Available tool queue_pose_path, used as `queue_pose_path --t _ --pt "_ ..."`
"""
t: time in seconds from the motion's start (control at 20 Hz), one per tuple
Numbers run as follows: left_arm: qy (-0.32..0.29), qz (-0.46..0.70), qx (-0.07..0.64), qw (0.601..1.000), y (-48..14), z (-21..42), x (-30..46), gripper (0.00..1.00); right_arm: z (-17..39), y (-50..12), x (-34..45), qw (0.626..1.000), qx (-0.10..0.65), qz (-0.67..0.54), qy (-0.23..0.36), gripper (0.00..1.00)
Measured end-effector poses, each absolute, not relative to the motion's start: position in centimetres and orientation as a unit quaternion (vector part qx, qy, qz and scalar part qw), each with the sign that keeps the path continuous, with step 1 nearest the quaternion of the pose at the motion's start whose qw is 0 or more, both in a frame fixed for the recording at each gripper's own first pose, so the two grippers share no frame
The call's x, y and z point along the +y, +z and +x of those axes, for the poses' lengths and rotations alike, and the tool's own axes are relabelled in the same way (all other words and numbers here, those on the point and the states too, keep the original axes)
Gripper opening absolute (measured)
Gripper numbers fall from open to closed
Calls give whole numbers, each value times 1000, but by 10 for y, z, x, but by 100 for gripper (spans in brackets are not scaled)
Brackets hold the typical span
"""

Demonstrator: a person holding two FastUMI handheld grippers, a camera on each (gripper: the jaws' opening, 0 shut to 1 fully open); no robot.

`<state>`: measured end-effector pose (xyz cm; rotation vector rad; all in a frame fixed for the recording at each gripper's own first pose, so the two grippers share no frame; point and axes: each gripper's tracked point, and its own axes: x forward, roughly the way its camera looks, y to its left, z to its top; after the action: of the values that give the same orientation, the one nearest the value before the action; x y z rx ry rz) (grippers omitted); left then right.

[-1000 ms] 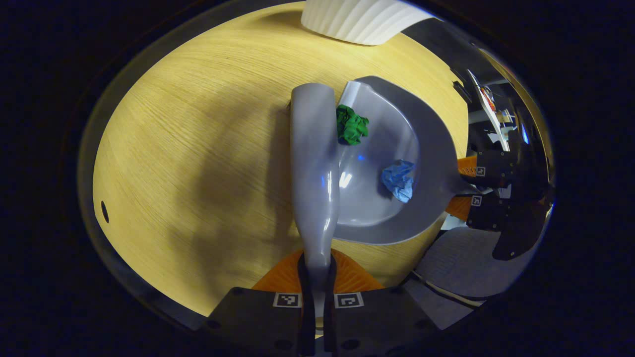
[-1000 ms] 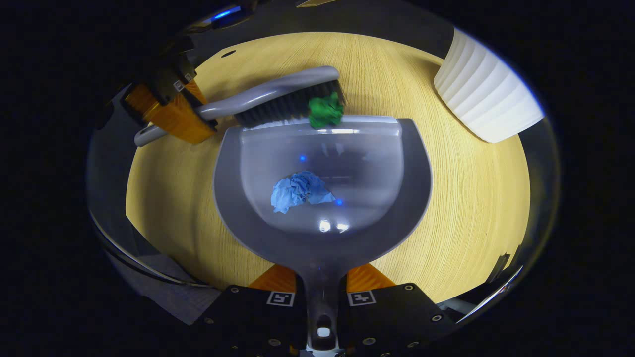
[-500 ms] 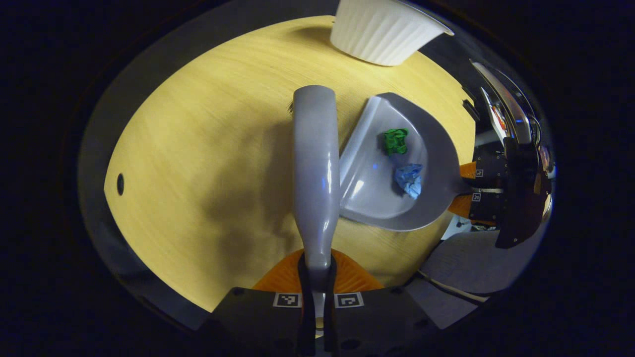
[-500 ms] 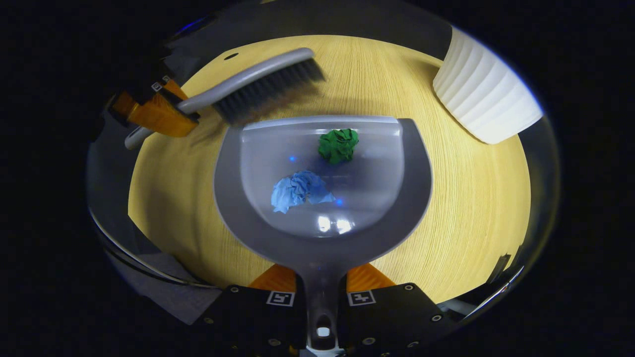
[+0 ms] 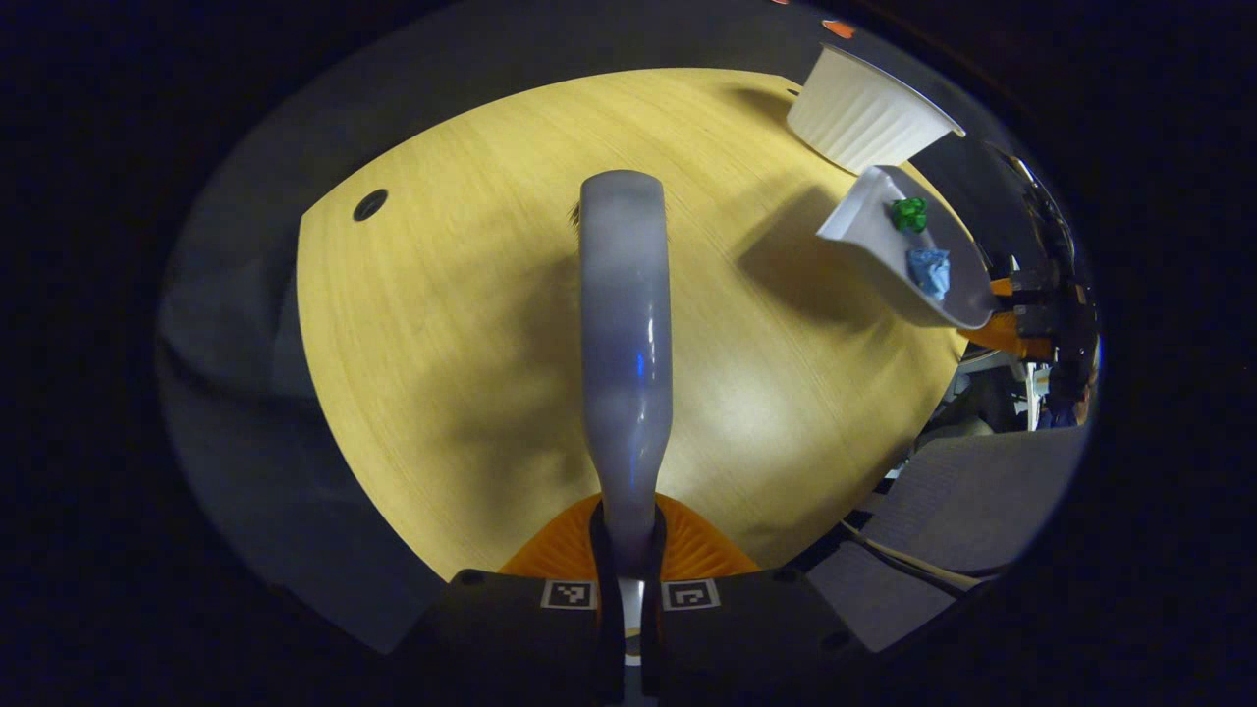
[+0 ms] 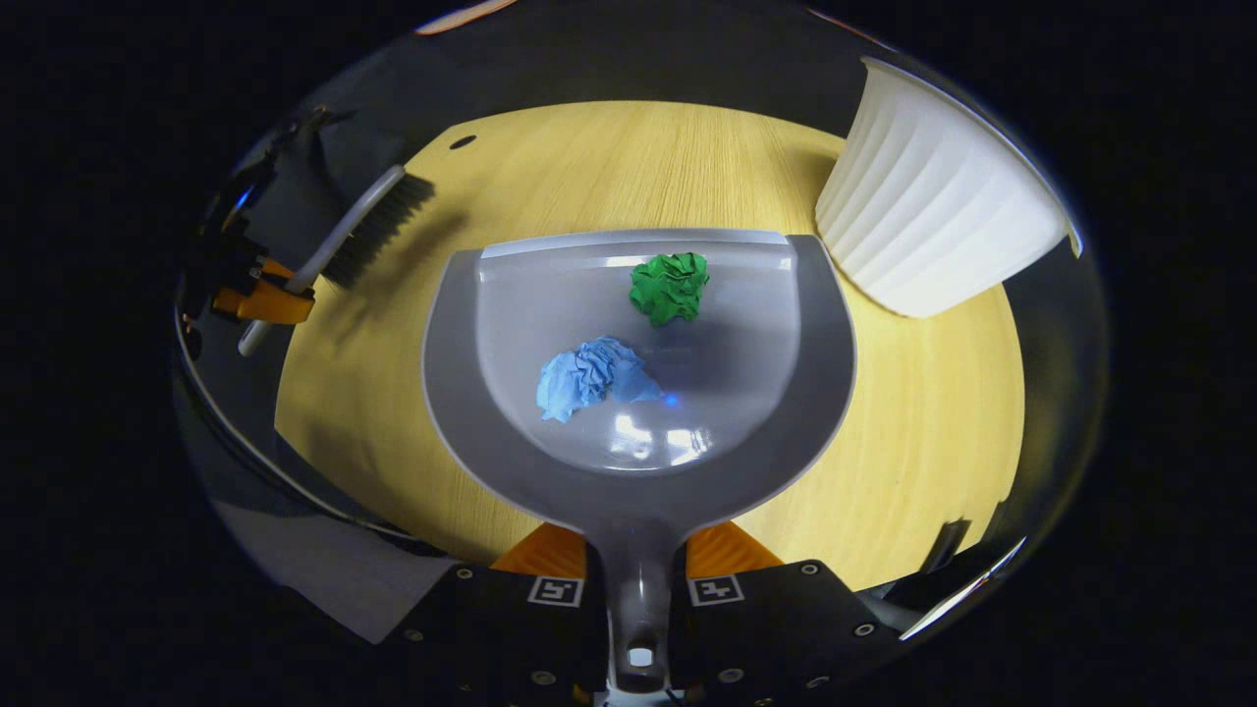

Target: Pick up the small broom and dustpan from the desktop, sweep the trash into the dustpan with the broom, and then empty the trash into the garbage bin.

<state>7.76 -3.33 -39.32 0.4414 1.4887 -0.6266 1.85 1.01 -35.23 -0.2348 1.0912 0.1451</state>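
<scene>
Right gripper (image 6: 636,550) clamped on dustpan (image 6: 491,462) handle; pan off the worktop (image 6: 933,422), near the white bin (image 6: 933,216). Green wad (image 6: 670,287) and blue wad (image 6: 589,376) lie inside. Left gripper (image 5: 628,535) clamped on broom (image 5: 626,324), well apart.

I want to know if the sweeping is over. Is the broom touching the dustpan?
Apart. The right gripper view shows the broom off to the side of the dustpan, with bare desk plainly between them.
</scene>
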Motion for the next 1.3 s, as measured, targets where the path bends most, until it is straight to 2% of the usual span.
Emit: queue_pose_path --t 0.2,0.65,0.85,1.1,1.3 --pt "-264 179 651 689 -394 83 -30 10 21 -347 7 857 492 -133 72 24" --pt "-261 167 645 698 -391 82 -30 10 29 -353 7 887 446 -113 52 24" --pt "-263 165 646 698 -392 78 -28 10 45 -337 -6 888 436 -145 0 24" --pt "-258 174 646 697 -389 76 -27 10 47 -320 -37 851 440 -263 -111 24" --pt "-251 177 649 696 -384 72 -27 10 43 -293 -39 794 437 -385 -170 24"
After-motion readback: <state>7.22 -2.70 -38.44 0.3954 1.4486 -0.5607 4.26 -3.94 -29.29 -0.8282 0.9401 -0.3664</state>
